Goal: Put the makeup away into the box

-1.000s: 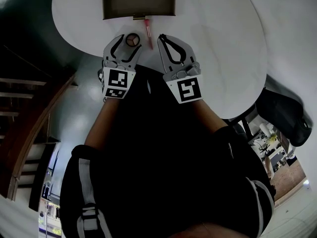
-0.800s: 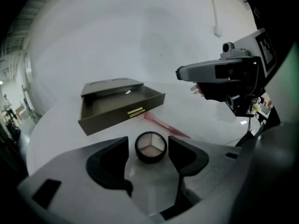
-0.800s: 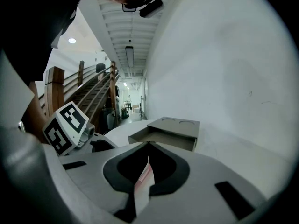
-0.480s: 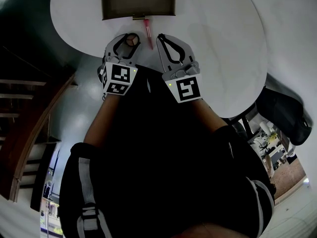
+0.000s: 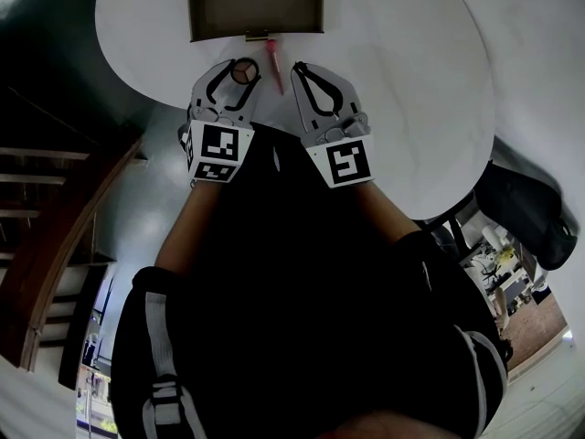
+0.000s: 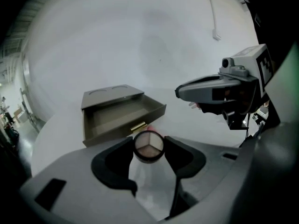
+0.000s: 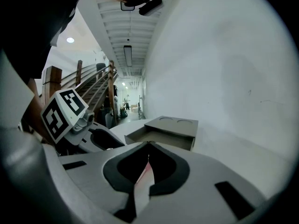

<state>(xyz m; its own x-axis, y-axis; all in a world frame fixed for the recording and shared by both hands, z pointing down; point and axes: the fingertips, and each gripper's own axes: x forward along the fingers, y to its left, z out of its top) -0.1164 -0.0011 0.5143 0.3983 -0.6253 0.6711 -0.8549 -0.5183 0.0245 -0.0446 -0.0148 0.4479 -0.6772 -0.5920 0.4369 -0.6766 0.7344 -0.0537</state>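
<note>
Item 1, my left tool (image 6: 149, 146): the jaws have just been closing and are now pinching the round compact (image 5: 242, 72) between the pads, at a fairly wide set.

Item 2, my right tool (image 7: 148, 146): the jaws are meeting at the tips and carrying nothing, at three o'clock of the left tool.

Item 3, pink tube (image 5: 273, 60): lying on the table (image 5: 393, 80) between the two tools, near the box front.

Item 4, box (image 6: 122, 113): sitting at twelve o'clock, with its drawer standing open and showing nothing inside.

Note: with the grip made, I am judging the compact ready to carry into the drawer, and the tube is waiting its turn.
</note>
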